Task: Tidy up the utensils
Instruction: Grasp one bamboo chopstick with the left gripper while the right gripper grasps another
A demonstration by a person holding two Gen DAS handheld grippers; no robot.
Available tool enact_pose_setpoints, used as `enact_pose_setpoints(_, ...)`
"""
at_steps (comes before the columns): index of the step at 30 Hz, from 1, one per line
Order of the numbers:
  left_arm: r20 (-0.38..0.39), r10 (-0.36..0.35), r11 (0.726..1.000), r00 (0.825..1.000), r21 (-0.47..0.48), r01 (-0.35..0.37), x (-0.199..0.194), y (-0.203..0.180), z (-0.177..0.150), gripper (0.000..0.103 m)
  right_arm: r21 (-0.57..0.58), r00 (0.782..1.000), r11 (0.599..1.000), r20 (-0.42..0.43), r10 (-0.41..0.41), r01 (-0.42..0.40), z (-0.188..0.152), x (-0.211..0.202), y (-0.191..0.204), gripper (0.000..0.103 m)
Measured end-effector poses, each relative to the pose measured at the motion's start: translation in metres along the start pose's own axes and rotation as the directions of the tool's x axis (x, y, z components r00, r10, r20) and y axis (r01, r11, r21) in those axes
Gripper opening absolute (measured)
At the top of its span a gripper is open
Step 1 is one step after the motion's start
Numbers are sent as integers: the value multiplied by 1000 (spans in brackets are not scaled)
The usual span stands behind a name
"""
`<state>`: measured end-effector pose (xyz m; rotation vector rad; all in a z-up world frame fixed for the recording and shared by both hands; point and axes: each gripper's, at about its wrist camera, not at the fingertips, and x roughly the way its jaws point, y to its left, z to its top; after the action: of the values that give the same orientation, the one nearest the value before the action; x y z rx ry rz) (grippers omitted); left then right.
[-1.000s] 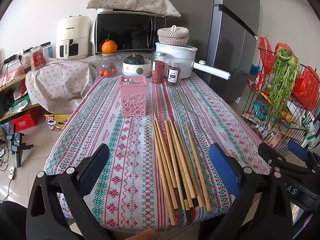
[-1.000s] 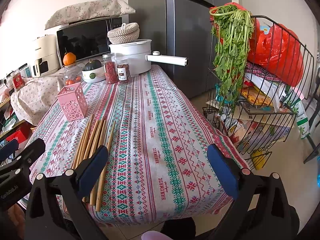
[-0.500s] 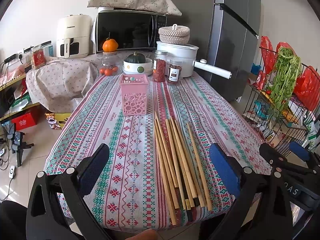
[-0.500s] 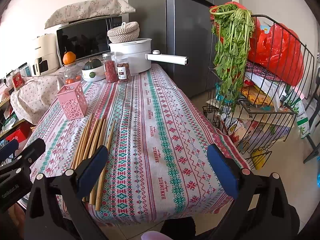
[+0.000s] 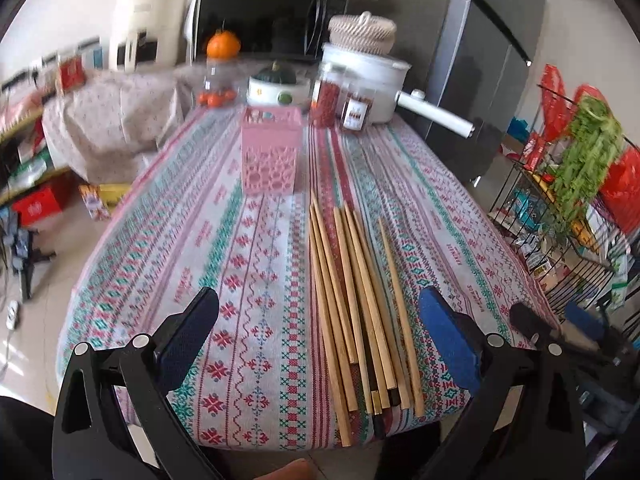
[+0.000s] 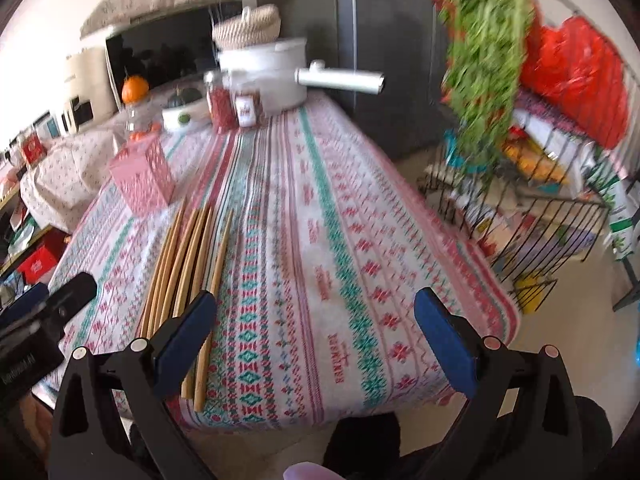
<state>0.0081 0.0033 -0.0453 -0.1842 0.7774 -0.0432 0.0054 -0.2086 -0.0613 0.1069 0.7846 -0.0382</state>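
Several wooden chopsticks (image 5: pixel 356 304) lie side by side on the patterned tablecloth, near ends at the front edge. They also show in the right wrist view (image 6: pixel 188 264). A pink perforated holder (image 5: pixel 271 152) stands upright just beyond their far tips; it also shows in the right wrist view (image 6: pixel 142 178). My left gripper (image 5: pixel 318 344) is open and empty, with the near ends of the chopsticks between its jaws. My right gripper (image 6: pixel 316 336) is open and empty, just right of the chopsticks, over the table's front edge.
At the table's far end stand a white pot with a long handle (image 5: pixel 372 80), spice jars (image 5: pixel 340 104), a white bowl (image 5: pixel 278 90) and a jar with an orange on top (image 5: pixel 219 68). A wire rack with greens and red bags (image 6: pixel 532 120) stands right of the table.
Both grippers have moved forward and tilted down toward the table; the chopsticks and holder now look closer. Both stay open. Nothing on the table has moved.
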Motion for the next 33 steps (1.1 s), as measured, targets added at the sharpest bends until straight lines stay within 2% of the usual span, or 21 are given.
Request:
enact_pose_setpoints(4,-106,-20,998,994,-62,13,20,12,15,96,21,996,998,-63,58,-56,10,16,1,96)
enact_pose_setpoints(6,-139,-26,995,990,-99,12,28,18,21,96,77,988,991,-101,116,-108,17,21,-2,96)
enact_pose_setpoints(8,-187,-30,991,982,-136,4,40,24,25,96,116,974,985,-171,145,-126,25,26,-6,96)
enact_pose_setpoints(13,-290,-2,978,957,-202,-59,70,35,39,96,219,935,959,-264,238,-182,55,44,-12,96)
enact_pose_setpoints(15,-326,26,976,945,-198,-95,82,37,48,96,274,900,941,-327,286,-199,67,62,-13,96)
enact_pose_setpoints(19,-417,80,971,905,-172,-166,109,41,65,95,384,800,890,-437,411,-247,83,101,-8,96)
enact_pose_setpoints(20,-440,90,971,893,-163,-178,117,41,70,95,388,785,886,-453,422,-253,88,110,-4,96)
enact_pose_setpoints(23,-471,119,972,874,-123,-199,133,39,80,93,330,759,903,-502,414,-274,94,130,10,96)
enact_pose_setpoints(26,-493,125,974,861,-106,-202,147,35,84,90,316,747,912,-532,399,-262,95,147,13,96)
enact_pose_setpoints(28,-510,148,973,847,-78,-217,154,32,83,87,312,752,918,-537,382,-244,94,155,12,96)
enact_pose_setpoints(33,-528,172,968,832,-64,-241,169,33,77,85,315,762,927,-543,354,-205,98,165,4,96)
